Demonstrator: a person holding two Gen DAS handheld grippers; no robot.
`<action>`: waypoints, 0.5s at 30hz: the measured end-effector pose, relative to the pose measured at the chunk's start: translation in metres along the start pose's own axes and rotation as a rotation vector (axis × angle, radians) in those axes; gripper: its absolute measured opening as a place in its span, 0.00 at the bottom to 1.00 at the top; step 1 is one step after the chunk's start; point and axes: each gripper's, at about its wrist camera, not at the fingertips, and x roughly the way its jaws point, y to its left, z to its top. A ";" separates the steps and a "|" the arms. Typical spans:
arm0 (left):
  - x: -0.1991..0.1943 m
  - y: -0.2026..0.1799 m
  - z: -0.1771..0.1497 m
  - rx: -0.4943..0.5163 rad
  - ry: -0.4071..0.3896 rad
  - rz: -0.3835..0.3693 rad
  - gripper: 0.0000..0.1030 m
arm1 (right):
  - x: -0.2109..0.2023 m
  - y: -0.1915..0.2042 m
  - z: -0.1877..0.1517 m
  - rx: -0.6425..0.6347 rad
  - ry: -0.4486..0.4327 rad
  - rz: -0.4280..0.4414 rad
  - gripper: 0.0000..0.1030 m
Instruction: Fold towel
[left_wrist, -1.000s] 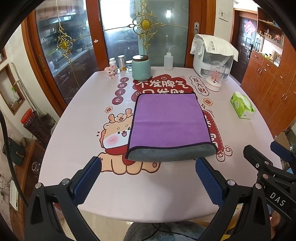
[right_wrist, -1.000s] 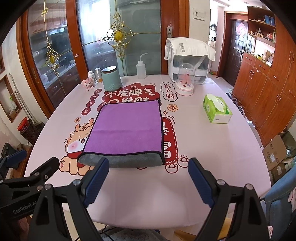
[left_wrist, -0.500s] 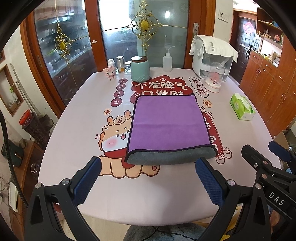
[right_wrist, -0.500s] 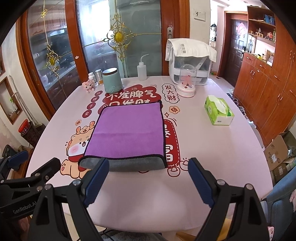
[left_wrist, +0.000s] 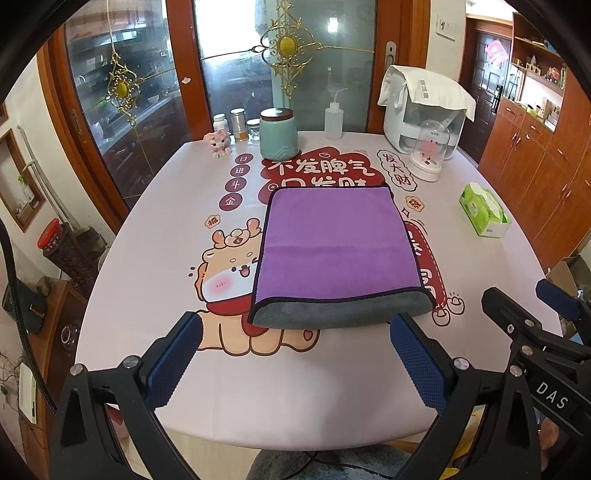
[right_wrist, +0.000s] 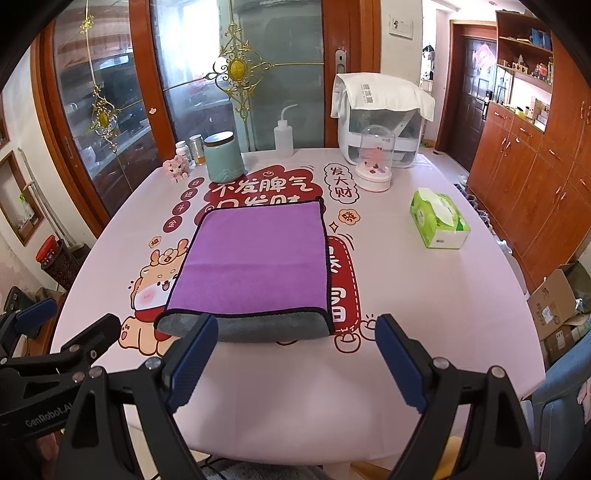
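left tongs (left_wrist: 295, 363): jaws spread wide, nothing held, hovering over the near desk edge, just short of the towel's near fold
right tongs (right_wrist: 293, 363): jaws wide apart, nothing held, also above the near edge; its left finger overlapped the towel's grey fold in view, contact unclear
other tongs in view: right one showed at the right edge of the left wrist view, left one at the left edge of the right wrist view, side by side
towel (left_wrist: 338, 254): folded, purple side up, grey underside showing at the rounded near fold, flat on the desk centre, over the red printed characters, beside the cartoon deer
desk (left_wrist: 147, 266): pale pink printed cover
tissue box (right_wrist: 439, 225): green, right of towel, well apart
glass dome (right_wrist: 375, 162): pink base, beyond towel to the right
green canister (left_wrist: 279, 134): far side, behind towel
squeeze bottle (left_wrist: 333, 118): far edge, right of the canister
white appliance (right_wrist: 384, 118): far right corner, cloth draped on top
pink figurine (left_wrist: 218, 144): far left, small jars behind it
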 end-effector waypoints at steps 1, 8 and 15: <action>0.001 0.000 0.000 0.002 0.002 0.000 0.98 | 0.000 0.000 0.000 -0.001 0.000 -0.001 0.85; 0.007 0.000 0.001 0.010 0.017 0.001 0.98 | 0.004 -0.001 0.001 0.000 0.011 -0.003 0.85; 0.020 0.002 0.006 0.036 0.039 -0.007 0.98 | 0.018 -0.004 0.002 0.007 0.033 -0.008 0.85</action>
